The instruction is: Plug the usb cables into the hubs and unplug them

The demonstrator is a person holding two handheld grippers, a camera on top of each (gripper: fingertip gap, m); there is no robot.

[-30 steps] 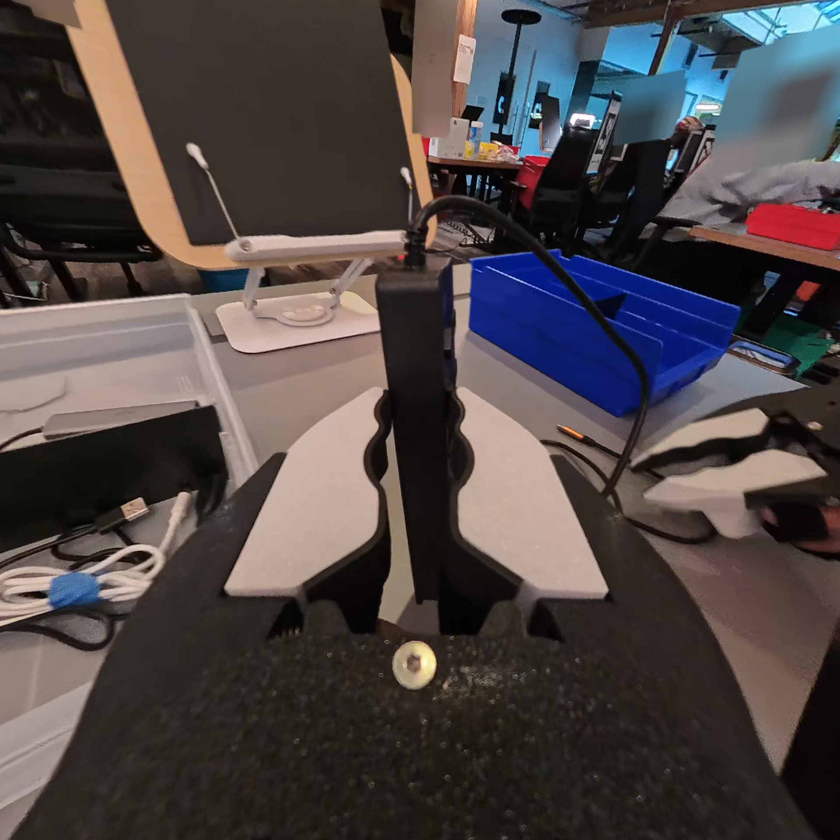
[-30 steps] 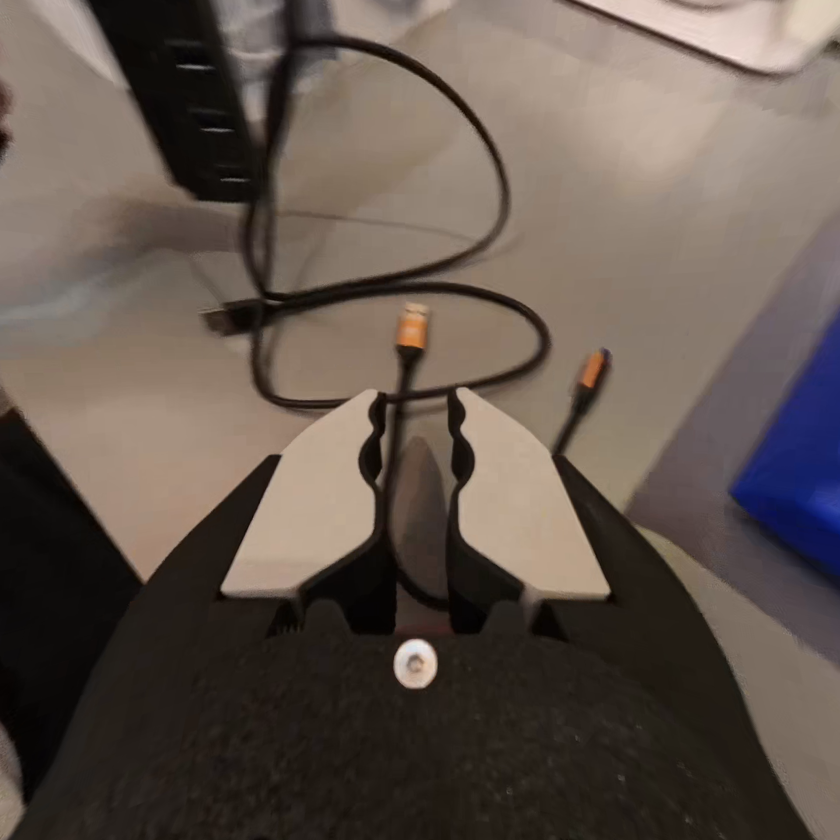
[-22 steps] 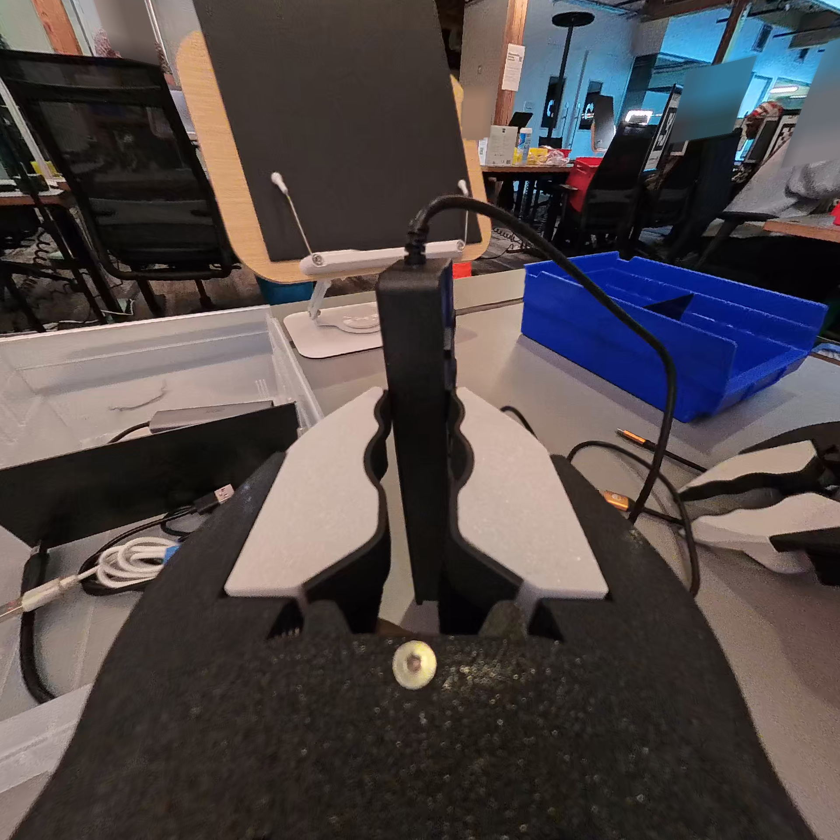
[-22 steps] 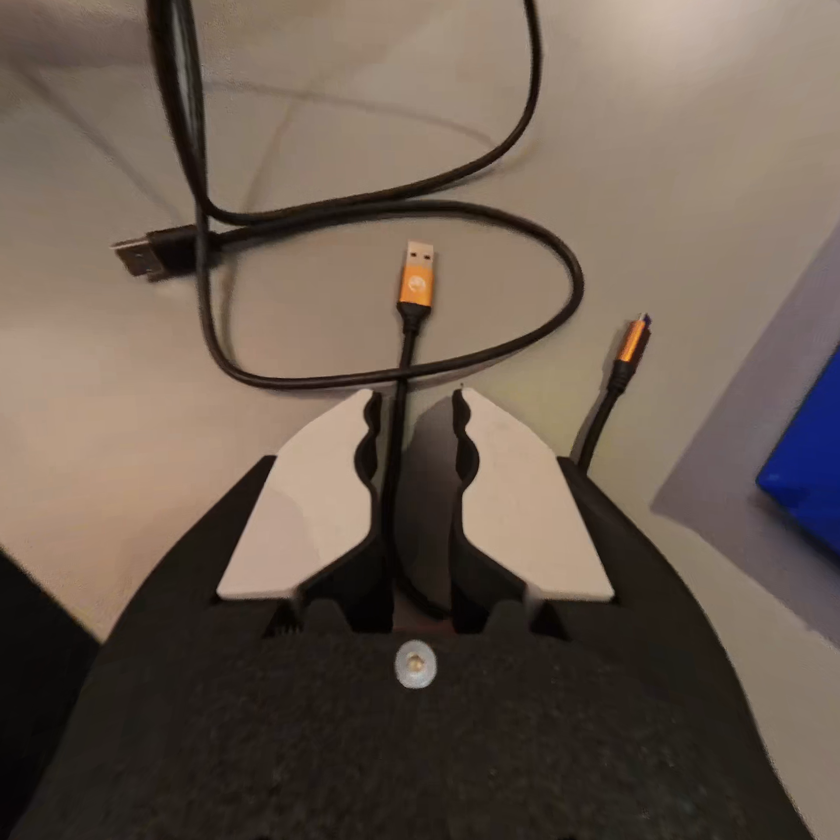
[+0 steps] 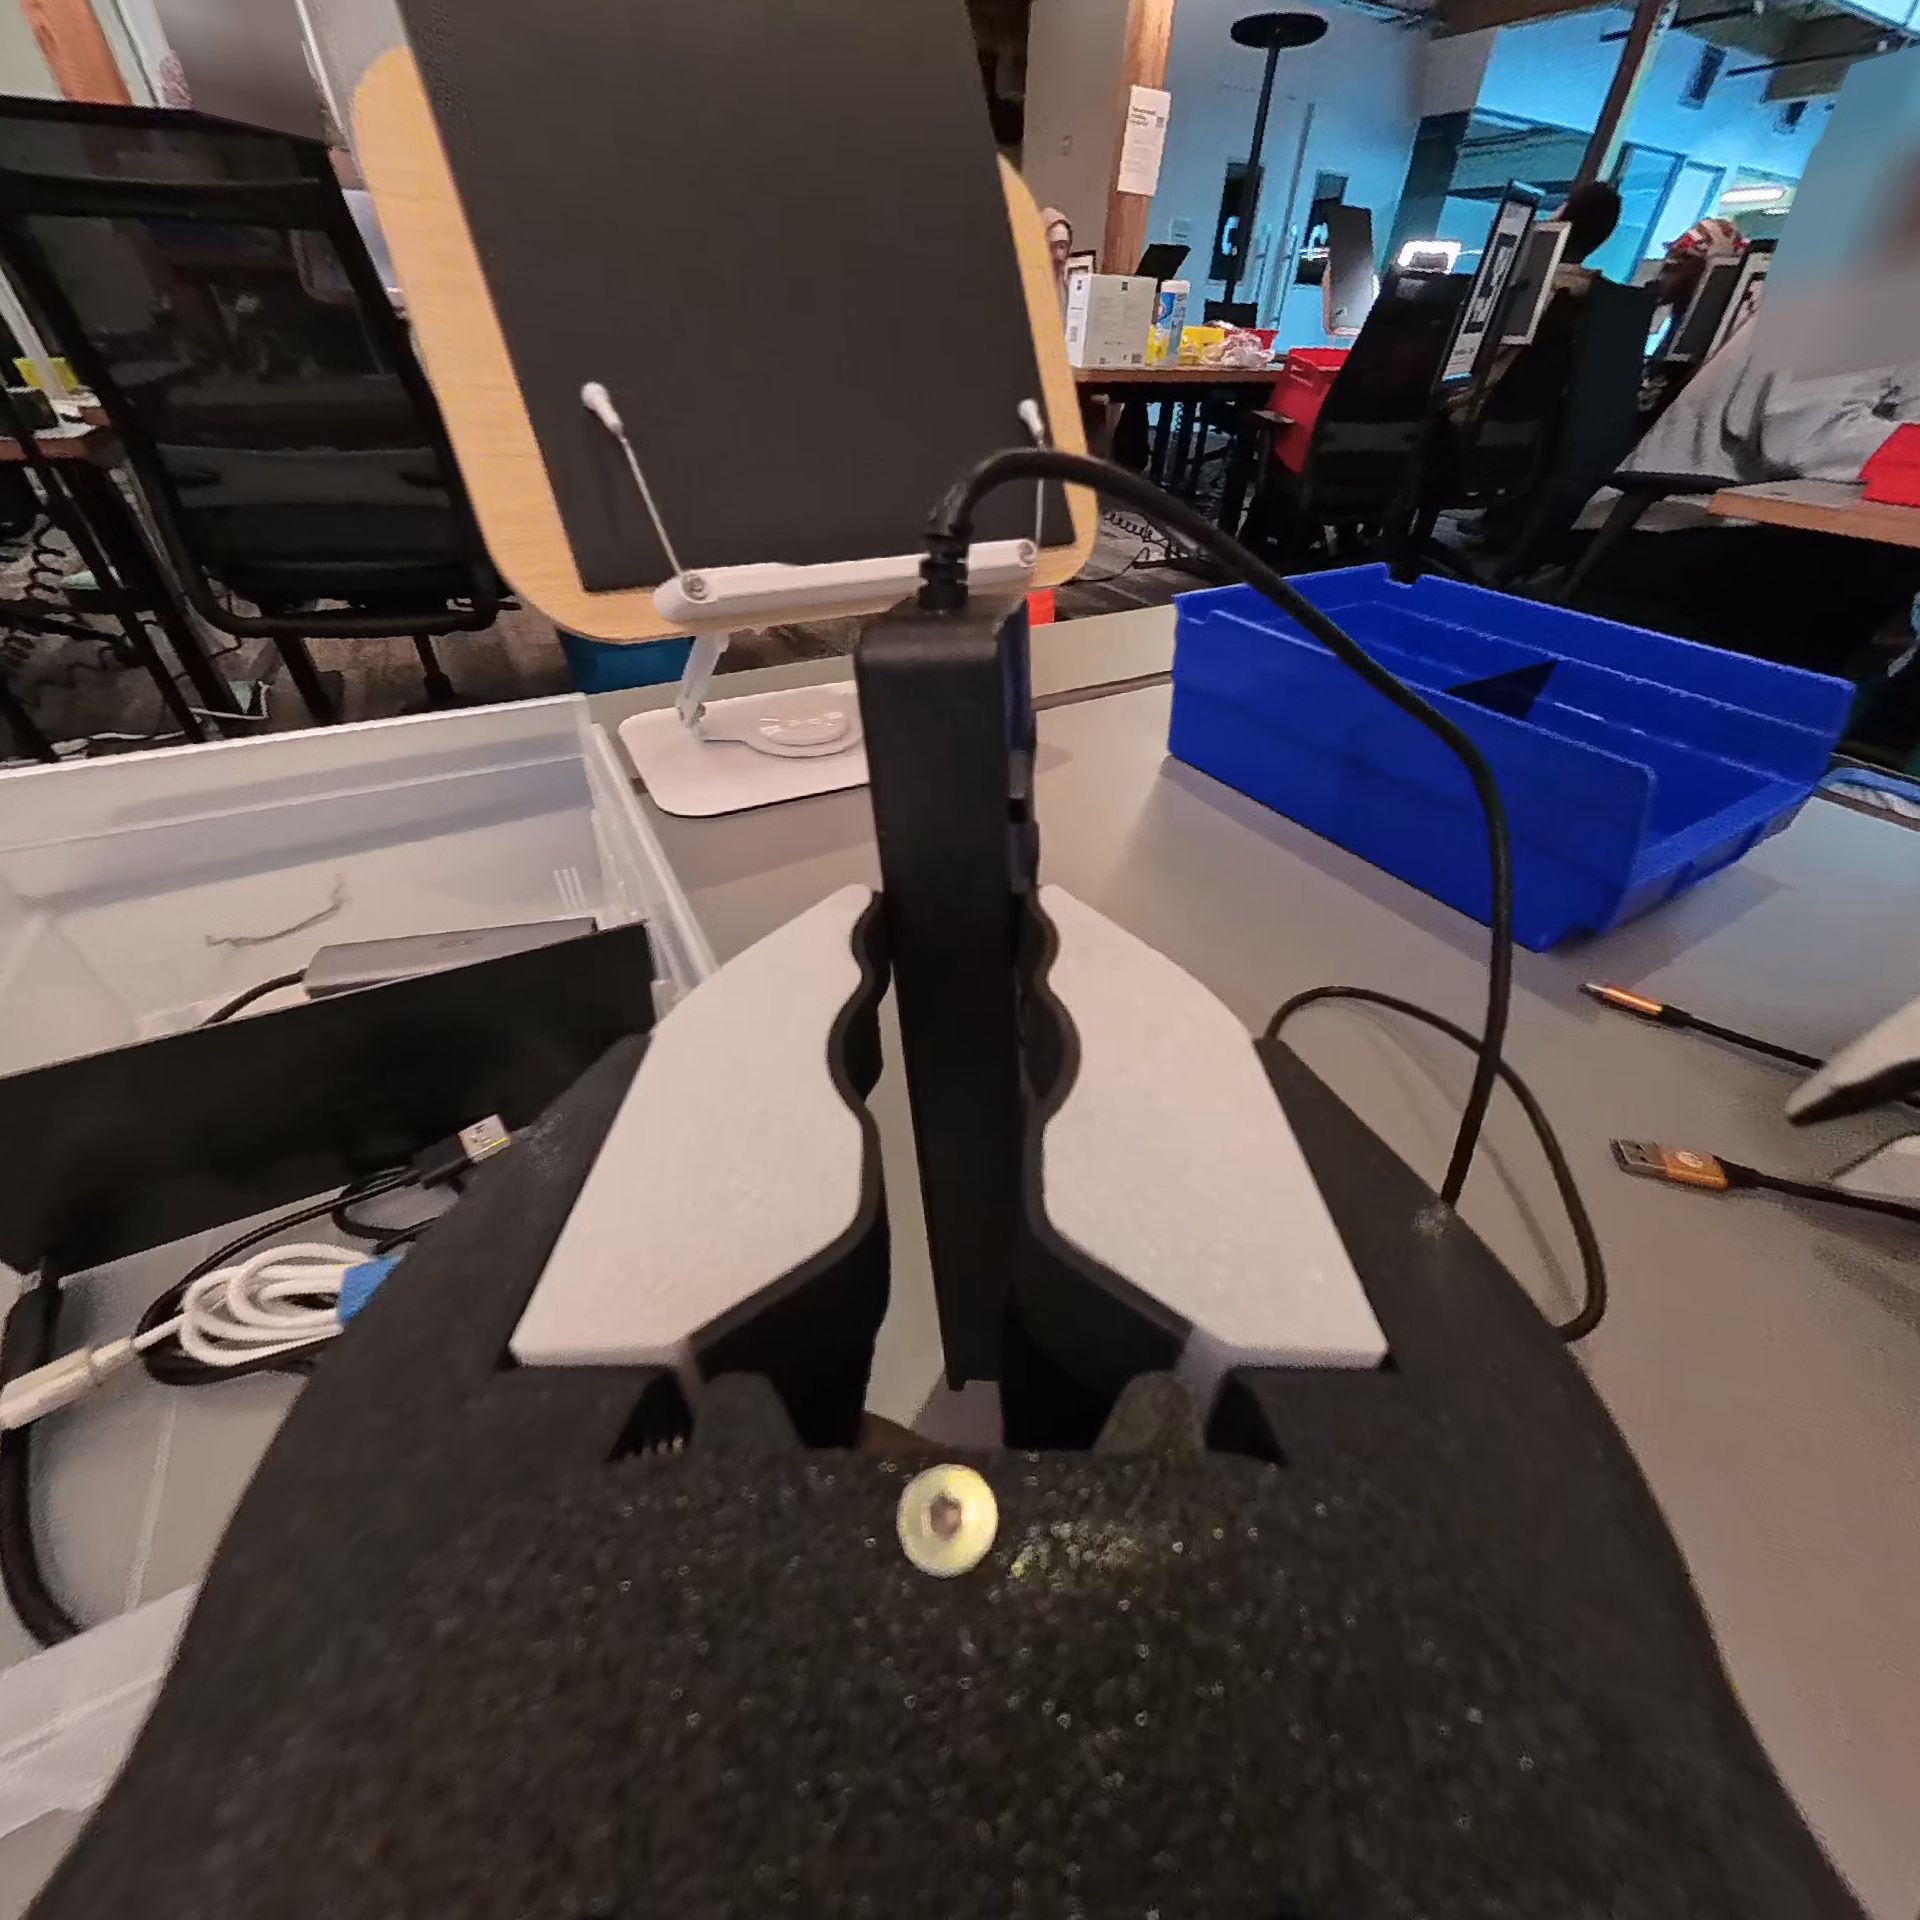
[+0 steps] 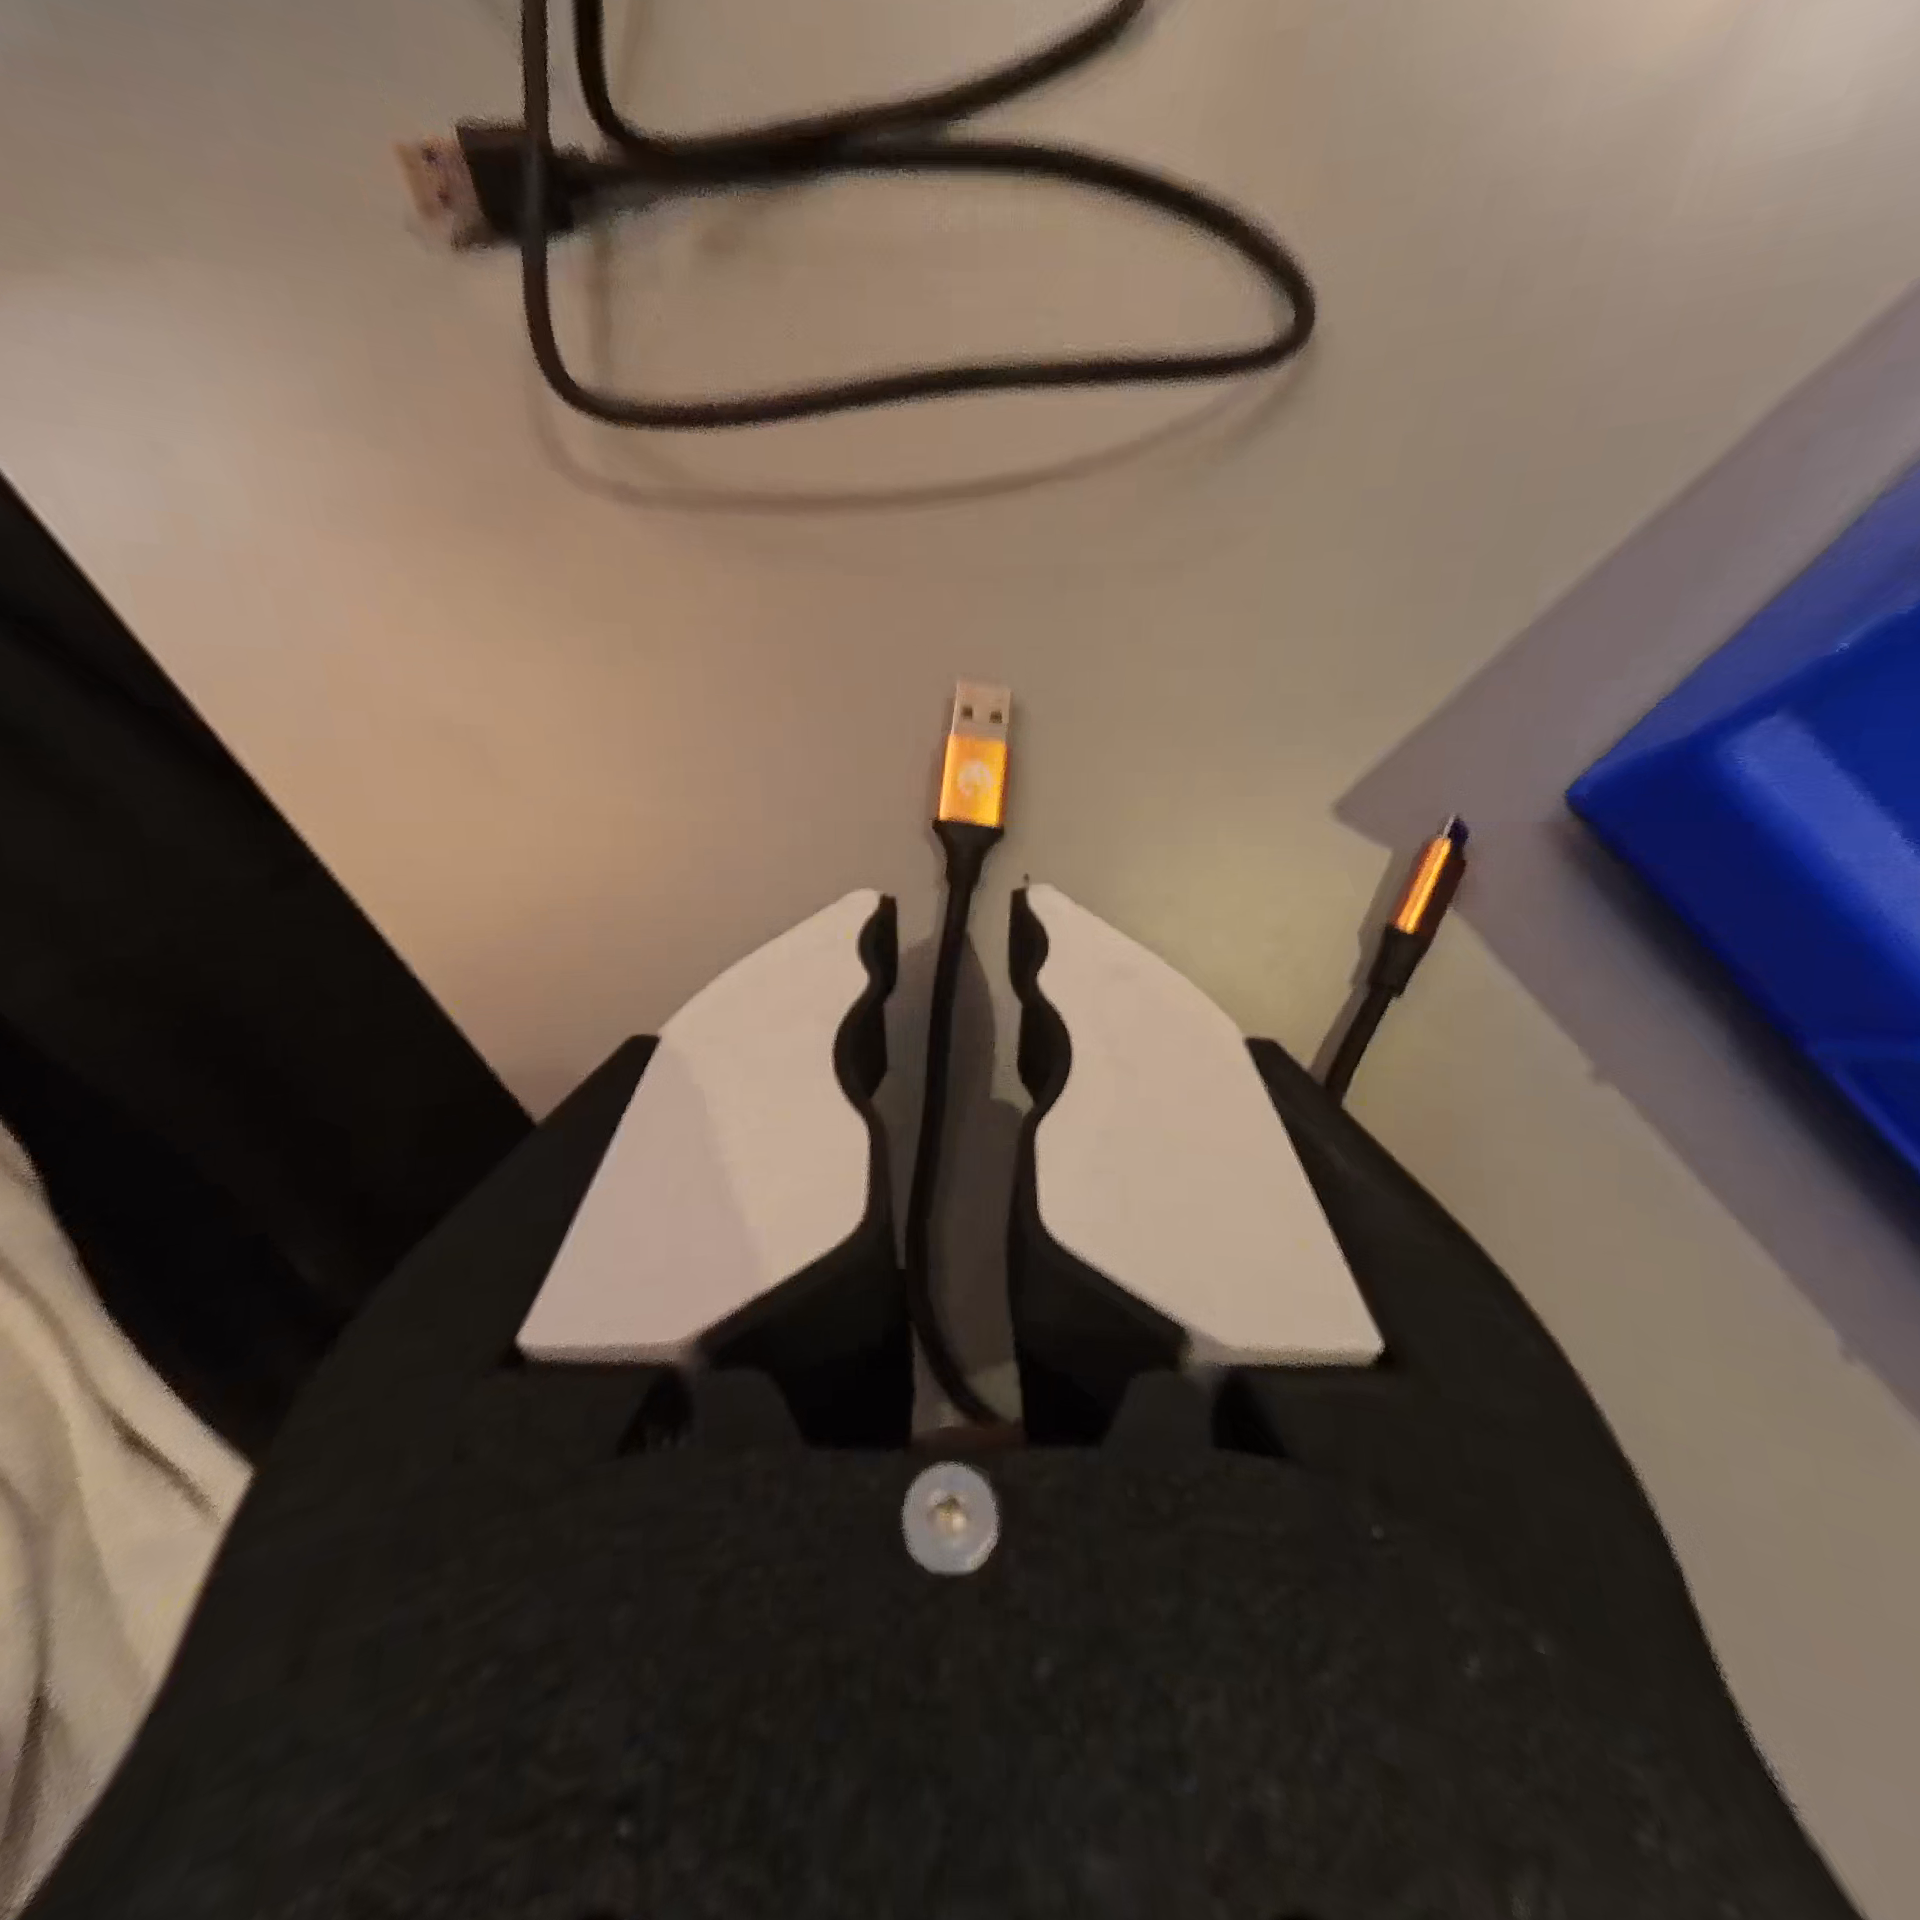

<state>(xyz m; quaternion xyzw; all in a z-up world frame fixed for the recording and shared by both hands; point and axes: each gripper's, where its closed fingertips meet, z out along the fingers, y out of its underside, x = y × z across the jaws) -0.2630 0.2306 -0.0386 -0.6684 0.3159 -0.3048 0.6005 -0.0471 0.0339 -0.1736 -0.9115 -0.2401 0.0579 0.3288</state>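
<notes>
My left gripper (image 5: 954,906) is shut on a black USB hub (image 5: 940,831) and holds it upright above the grey table. The hub's own black cable (image 5: 1351,665) arcs from its top down to the right; its loop (image 6: 935,384) and black plug (image 6: 447,192) lie on the table. My right gripper (image 6: 953,904) is narrowly open low over the table, with a thin black cable running between its fingers, not pinched. That cable's orange USB-A plug (image 6: 971,769) lies just beyond the fingertips and also shows in the left wrist view (image 5: 1662,1164). Its small orange plug (image 6: 1423,878) lies to the right.
A blue bin (image 5: 1558,748) stands at the right rear, close to the right gripper (image 6: 1766,831). A clear tub (image 5: 312,790) at the left holds a grey hub (image 5: 447,951), a black box (image 5: 312,1060) and a coiled white cable (image 5: 260,1314). A tablet stand (image 5: 727,312) rises behind.
My right gripper has moved in along the orange-plug cable, so the plug sits nearer its fingertips, and the hub has left its view. My left gripper still holds the hub, turned slightly.
</notes>
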